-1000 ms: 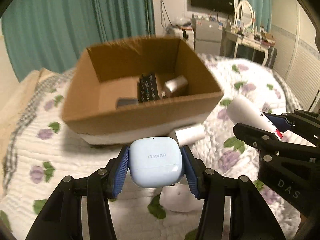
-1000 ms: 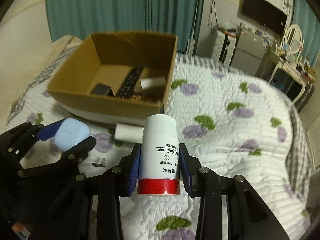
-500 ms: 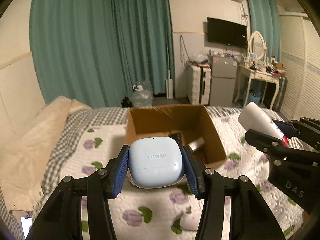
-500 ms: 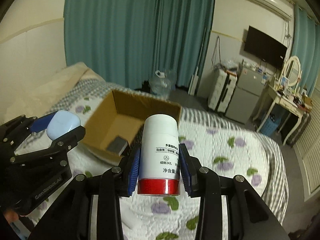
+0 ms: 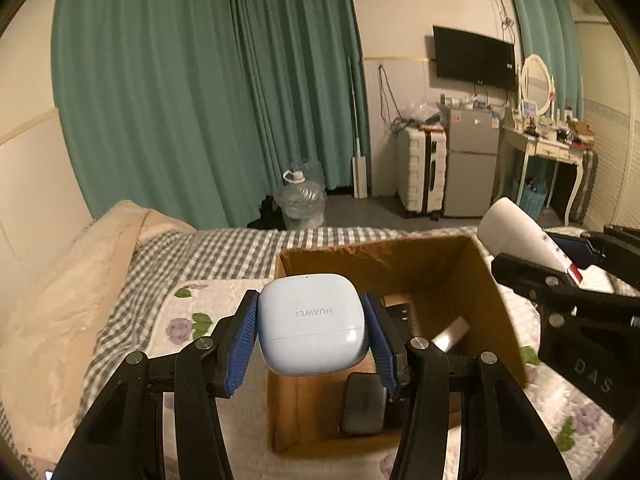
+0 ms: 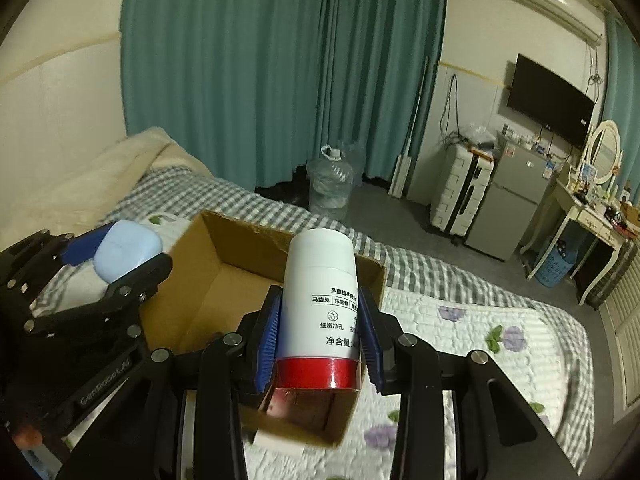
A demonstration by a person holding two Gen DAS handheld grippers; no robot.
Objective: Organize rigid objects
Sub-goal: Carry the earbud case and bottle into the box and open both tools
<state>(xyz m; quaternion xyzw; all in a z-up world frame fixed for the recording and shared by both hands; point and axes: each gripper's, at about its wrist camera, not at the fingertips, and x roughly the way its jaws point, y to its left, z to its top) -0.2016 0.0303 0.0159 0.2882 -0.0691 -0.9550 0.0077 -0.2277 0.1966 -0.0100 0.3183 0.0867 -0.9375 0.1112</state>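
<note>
My left gripper [image 5: 312, 332] is shut on a pale blue Huawei earbud case [image 5: 312, 322] and holds it above the near left corner of an open cardboard box [image 5: 460, 256] on the bed. My right gripper [image 6: 320, 328] is shut on a white bottle with a red base [image 6: 320, 304] and holds it over the same box [image 6: 216, 280]. The bottle also shows in the left wrist view [image 5: 516, 236], and the earbud case in the right wrist view [image 6: 128, 248]. Inside the box lie a dark flat item [image 5: 362, 404], a black remote [image 5: 400, 314] and a silvery item [image 5: 452, 334].
The bed has a floral quilt [image 6: 500, 328], a checked sheet [image 5: 224, 248] and a beige blanket [image 5: 68, 300] at the left. On the floor beyond stand a water jug [image 5: 300, 200], a white suitcase [image 5: 422, 172], a small fridge [image 5: 472, 164] and a dressing table [image 5: 548, 148].
Both grippers have risen and moved forward with their objects, from low in front of the box to above it. The box now lies directly under them.
</note>
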